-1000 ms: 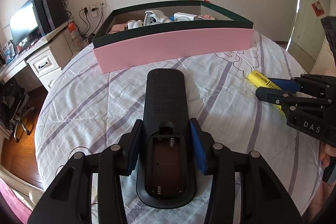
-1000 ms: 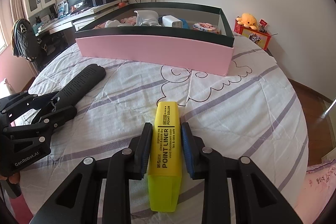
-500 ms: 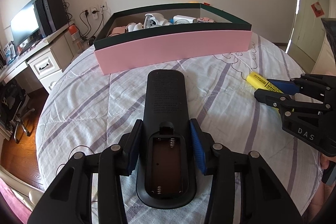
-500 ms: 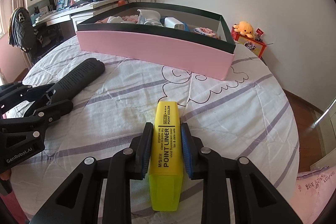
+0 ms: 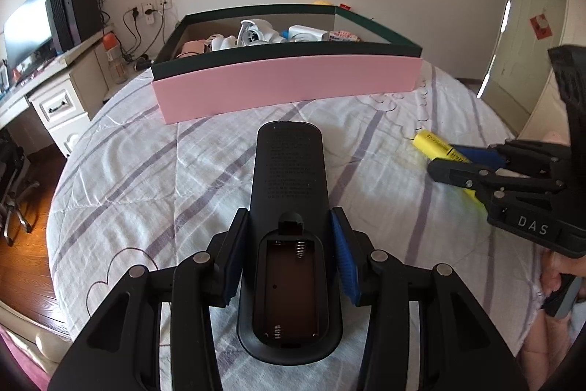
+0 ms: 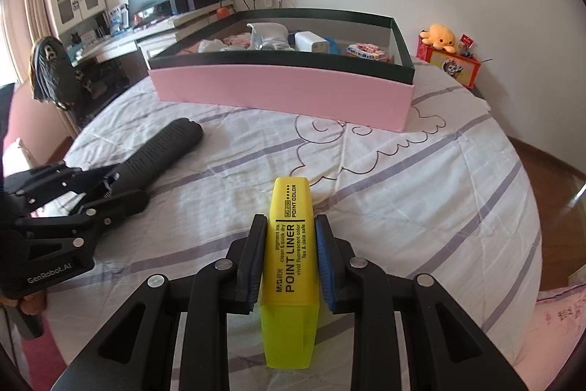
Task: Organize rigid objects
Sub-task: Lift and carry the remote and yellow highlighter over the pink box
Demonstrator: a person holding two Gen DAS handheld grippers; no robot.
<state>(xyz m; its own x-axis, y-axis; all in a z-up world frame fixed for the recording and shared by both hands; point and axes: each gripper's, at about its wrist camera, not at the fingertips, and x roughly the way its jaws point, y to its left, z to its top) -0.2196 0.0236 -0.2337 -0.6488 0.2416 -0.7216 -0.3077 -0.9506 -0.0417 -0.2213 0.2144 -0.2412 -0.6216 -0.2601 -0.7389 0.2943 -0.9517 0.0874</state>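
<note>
Grippers: two, black, two-fingered, each hand-held. Left gripper [image 5: 289, 259] clamped on one long black plastic remote control [image 5: 289, 193], blue pads pressed to both sides near the battery end. Remote lying back-up on the bed, battery cover off, compartment empty with spring contacts visible; far end pointing at the box. Right gripper [image 6: 289, 255] clamped on one flat yellow plastic highlighter pen [image 6: 289, 255] printed "POINT LINER", pads tight against both narrow edges; translucent cap end toward the camera, body end toward the box. Highlighter low over the bedcover; contact with the cloth not resolvable.

Bedcover: one, white quilted cotton with lilac stripes and outline drawings [image 6: 421, 200], spread over the bed. Remote and highlighter well apart on it, remote on the left, highlighter on the right.

Box: one, wide shallow cardboard, pink walls with dark green rim [image 6: 278, 90], at the far side of the bed, beyond both held items and touching neither. Contents mixed: one white rectangular block, one small patterned packet, several pale items, exact count not readable.

Background: one monitor on a white desk at far left, one orange plush octopus [image 6: 441, 37] on a red carton right of the box.

Fingers of one hand [image 5: 553, 275] visible under the right gripper's handle.
</note>
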